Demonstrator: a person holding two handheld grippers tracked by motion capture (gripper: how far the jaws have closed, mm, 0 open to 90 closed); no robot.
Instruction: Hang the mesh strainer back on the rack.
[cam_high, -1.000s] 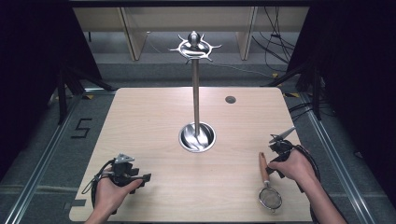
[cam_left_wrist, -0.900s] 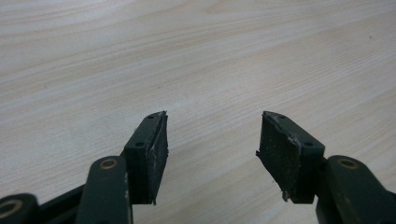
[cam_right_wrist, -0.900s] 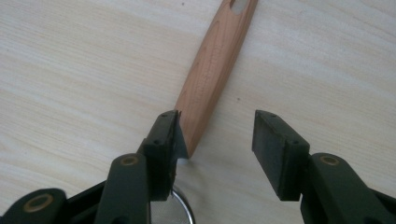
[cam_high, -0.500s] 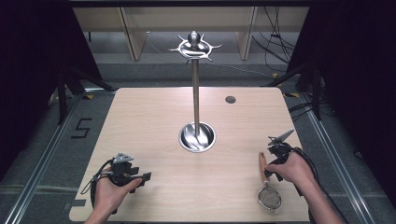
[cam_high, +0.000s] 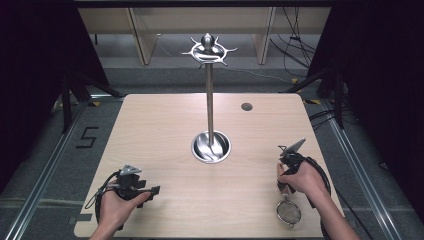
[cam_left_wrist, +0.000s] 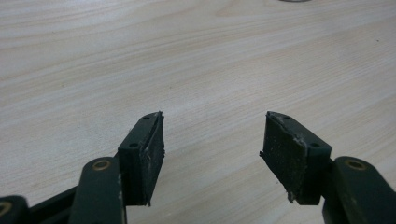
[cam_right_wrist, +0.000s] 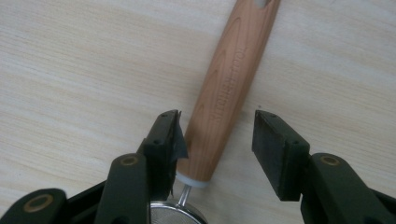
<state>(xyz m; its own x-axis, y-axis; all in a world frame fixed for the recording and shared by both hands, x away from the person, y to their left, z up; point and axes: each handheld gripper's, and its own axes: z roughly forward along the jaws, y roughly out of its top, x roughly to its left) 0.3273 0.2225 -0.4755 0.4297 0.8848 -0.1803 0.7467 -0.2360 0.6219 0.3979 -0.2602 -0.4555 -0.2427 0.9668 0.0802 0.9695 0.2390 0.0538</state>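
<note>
Presently, the right hand-held gripper straddles the strainer's wooden handle, jaws spread and not yet clamped, the strainer lying on the table near its right front edge; the left hand-held gripper rests released, grasp and lift remaining.

Pale wooden strainer handle, black claws

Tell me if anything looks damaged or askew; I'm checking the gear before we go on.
The pads look worn: the left gripper has frayed, chipped pad edges, and a pad on the right gripper is peeling. The strainer lies flat and intact on the table.
</note>
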